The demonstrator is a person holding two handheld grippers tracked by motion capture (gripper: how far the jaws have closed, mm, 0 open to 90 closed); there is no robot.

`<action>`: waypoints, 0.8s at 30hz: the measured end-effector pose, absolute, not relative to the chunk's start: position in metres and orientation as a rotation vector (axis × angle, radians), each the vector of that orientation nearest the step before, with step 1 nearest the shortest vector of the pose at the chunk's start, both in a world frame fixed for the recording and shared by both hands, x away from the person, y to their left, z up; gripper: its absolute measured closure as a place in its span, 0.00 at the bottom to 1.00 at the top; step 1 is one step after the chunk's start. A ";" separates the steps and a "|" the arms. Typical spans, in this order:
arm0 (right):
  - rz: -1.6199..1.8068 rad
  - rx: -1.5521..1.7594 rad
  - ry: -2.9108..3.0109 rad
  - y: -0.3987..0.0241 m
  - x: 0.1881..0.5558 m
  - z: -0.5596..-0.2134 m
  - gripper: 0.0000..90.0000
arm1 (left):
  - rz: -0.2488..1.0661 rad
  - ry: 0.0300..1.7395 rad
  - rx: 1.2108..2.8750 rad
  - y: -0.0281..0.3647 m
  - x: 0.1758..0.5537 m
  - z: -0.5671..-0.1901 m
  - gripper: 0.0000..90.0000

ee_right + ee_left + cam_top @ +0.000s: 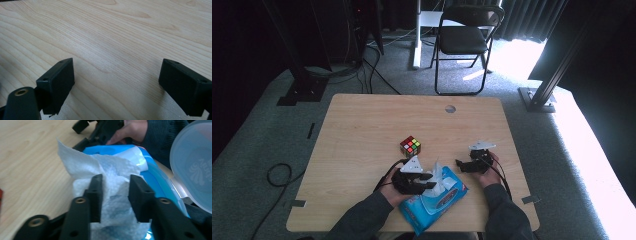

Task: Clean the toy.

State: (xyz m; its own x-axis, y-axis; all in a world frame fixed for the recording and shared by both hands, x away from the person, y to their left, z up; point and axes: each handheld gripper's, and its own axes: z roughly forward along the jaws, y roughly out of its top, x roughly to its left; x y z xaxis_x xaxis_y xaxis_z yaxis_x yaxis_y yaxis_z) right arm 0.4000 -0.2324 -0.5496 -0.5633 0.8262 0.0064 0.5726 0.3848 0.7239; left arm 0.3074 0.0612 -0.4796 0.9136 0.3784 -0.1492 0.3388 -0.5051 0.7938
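Left gripper (114, 195), jaws apart, straddles a wipe (100, 167) rising toward twelve o'clock from the blue pack (432, 200); right gripper (472, 164) waits wide open.

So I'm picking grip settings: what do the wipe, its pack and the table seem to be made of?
The wipe looks like soft white nonwoven fabric: dimpled, crumpled, matte. The pack seems to be glossy blue plastic film, which creases and shines, with a stiff translucent plastic flip lid. The table looks like pale wood or wood-look laminate with a smooth matte grain; which one I cannot tell.
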 end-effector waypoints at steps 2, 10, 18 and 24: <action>0.987 1.216 2.293 -0.232 0.400 -0.550 0.14 | 0.044 0.515 2.145 0.059 0.307 -0.482 0.61; 0.987 1.216 2.293 -0.232 0.400 -0.550 0.14 | 0.083 0.518 2.178 0.055 0.306 -0.485 0.72; 0.987 1.216 2.293 -0.232 0.400 -0.550 0.14 | 0.120 0.452 2.202 0.052 0.300 -0.480 0.95; 0.987 1.215 2.294 -0.232 0.400 -0.550 0.14 | 0.118 0.447 2.188 0.054 0.301 -0.478 0.96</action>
State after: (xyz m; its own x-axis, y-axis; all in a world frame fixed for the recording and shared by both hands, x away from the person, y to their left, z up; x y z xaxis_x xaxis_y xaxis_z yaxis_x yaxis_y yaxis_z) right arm 0.4001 -0.2325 -0.5495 -0.5638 0.8259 0.0059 0.5722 0.3855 0.7238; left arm 0.3008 0.0538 -0.4781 0.9309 0.3578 -0.0738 0.2749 -0.5527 0.7867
